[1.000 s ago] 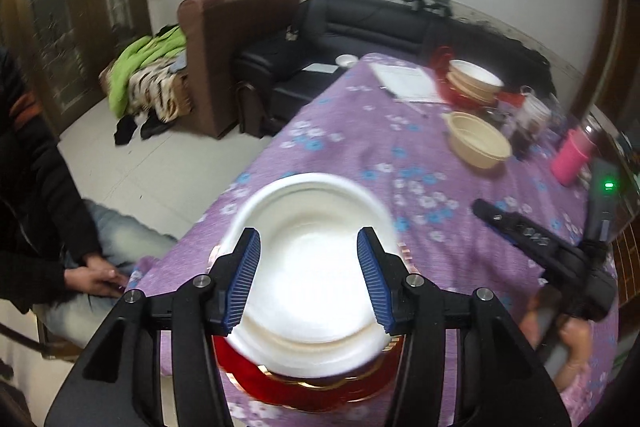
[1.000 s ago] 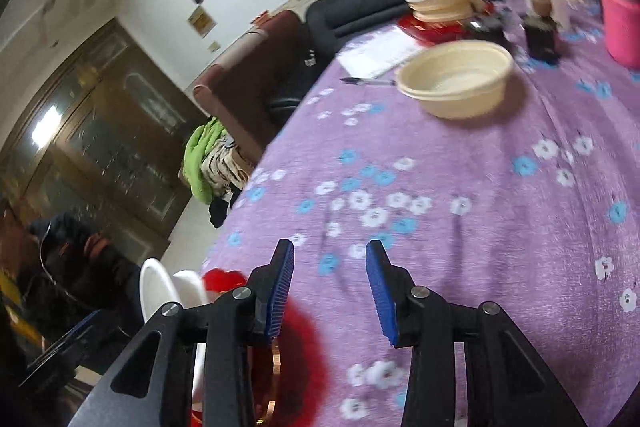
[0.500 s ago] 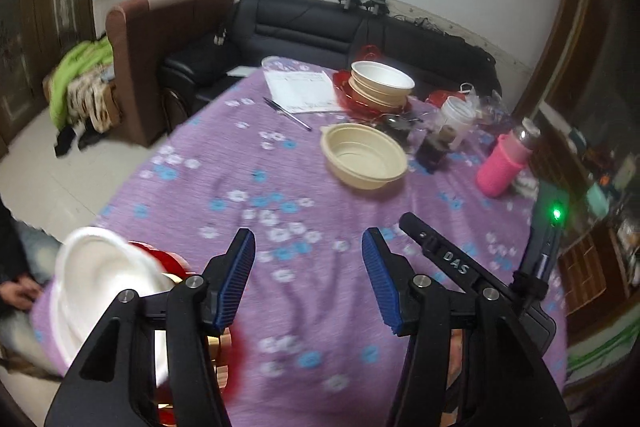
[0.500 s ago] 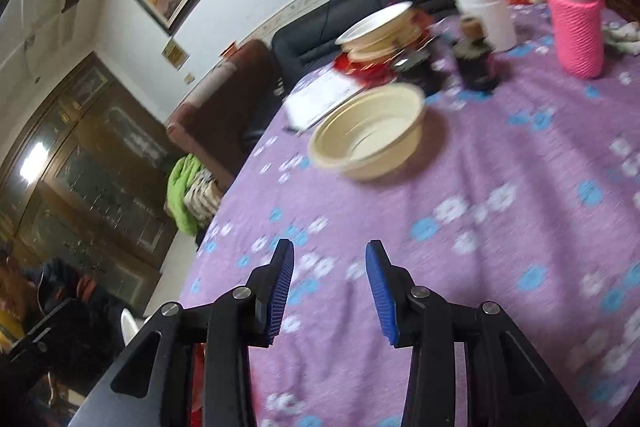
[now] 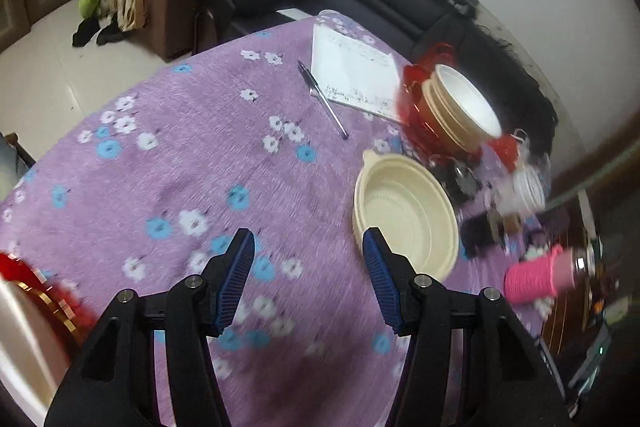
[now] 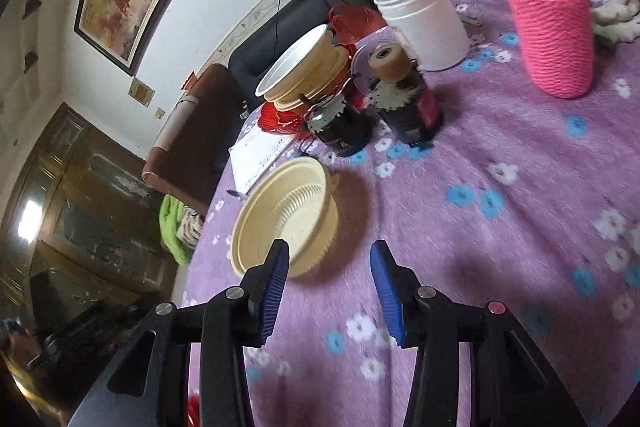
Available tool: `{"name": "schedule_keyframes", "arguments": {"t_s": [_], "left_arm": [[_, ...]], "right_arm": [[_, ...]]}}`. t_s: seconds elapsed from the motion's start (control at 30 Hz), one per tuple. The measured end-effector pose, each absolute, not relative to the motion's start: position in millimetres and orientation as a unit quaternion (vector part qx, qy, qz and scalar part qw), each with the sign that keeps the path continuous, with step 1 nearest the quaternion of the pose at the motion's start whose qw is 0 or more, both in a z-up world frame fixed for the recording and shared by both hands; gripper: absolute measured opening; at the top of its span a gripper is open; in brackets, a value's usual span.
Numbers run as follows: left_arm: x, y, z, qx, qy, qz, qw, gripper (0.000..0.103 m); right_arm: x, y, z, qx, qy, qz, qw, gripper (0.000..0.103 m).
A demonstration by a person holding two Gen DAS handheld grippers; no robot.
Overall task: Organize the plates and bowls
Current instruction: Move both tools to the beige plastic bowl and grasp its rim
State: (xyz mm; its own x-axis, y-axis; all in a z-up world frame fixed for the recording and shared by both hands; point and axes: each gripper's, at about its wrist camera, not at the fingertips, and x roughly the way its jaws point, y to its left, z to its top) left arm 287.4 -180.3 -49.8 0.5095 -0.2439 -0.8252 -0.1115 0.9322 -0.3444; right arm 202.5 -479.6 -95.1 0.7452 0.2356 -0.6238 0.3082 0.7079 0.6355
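Observation:
A single cream bowl point(image 5: 404, 215) point(image 6: 284, 219) sits on the purple flowered tablecloth point(image 5: 180, 167). Beyond it, a stack of cream bowls point(image 5: 460, 107) point(image 6: 300, 67) rests on a red plate point(image 5: 416, 115) point(image 6: 280, 119). My left gripper point(image 5: 308, 247) is open over bare cloth, with the single bowl just right of its right finger. My right gripper point(image 6: 328, 279) has its jaws opening with nothing between them; the bowl's near rim lies by its left finger. A white bowl point(image 5: 20, 327) on another red plate point(image 5: 24, 275) shows at the left wrist view's lower left edge.
A pen point(image 5: 322, 99) and a sheet of paper point(image 5: 352, 71) lie at the far side. A pink wrapped bottle point(image 6: 548, 23) point(image 5: 536, 275), a white tub point(image 6: 424, 15) and two dark jars point(image 6: 404, 99) stand near the stack. Sofas stand beyond the table.
Both grippers have swept away from the white bowl on its red plate and across the table toward the single cream bowl. The white bowl has slid to the left wrist view's edge. Both jaws stand a little wider.

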Motion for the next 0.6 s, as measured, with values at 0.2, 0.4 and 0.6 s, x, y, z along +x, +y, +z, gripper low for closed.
{"name": "schedule_keyframes", "arguments": {"t_s": [0.2,0.4,0.6], "left_arm": [[324,-222,-61,-0.145,0.51,-0.049,0.846,0.055],[347,-242,-78,-0.1,0.517,-0.037,0.849,0.055],[354,-261,-92,-0.072,0.519,-0.045,0.85,0.055]], "right_arm": [[252,-485,-111,0.432,0.365,-0.016,0.824,0.047],[280,-486,-135,0.435,0.383,-0.044,0.814,0.047],[287,-487,-149,0.439,0.389,-0.033,0.809,0.047]]}}
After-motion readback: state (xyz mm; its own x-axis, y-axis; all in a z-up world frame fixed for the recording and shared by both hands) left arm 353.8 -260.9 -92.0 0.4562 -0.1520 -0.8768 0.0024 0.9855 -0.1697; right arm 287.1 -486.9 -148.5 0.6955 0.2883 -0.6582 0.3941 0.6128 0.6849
